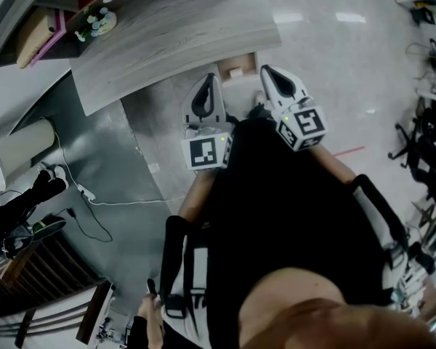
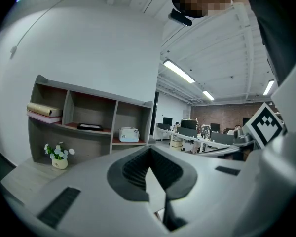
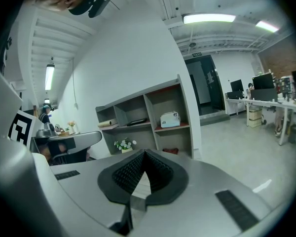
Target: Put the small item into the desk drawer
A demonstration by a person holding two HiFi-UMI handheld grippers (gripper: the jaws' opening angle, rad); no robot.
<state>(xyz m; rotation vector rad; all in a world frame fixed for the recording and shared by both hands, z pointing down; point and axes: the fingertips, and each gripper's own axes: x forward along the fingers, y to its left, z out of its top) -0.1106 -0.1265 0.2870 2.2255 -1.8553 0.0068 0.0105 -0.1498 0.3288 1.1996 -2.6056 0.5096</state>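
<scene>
A pale grey wood-grain desk top (image 1: pixel 167 35) is stretching across the head view from ten to twelve o'clock. It is carrying a small white pot of flowers (image 1: pixel 98 22) near its ten o'clock corner. An open grey shelf unit (image 2: pixel 89 115) is standing at its back against a white wall. A glossy pale floor (image 1: pixel 334 71) is spreading out toward two o'clock. At nine o'clock a duller grey floor patch (image 1: pixel 109 137) is lying with a thin white cable (image 1: pixel 102 198) trailing over it.

The desk's front edge is running just ahead of both tools, and open floor is lying off to three o'clock. The left gripper (image 1: pixel 209 78) and the right gripper (image 1: pixel 266 70) are hovering side by side, each clenched on nothing.

Between their tips, at twelve o'clock, a tan open drawer (image 1: pixel 247 62) is jutting from the desk edge. A small pale boxy item (image 1: pixel 236 71) is seemingly sitting inside it, too small to make out further.
</scene>
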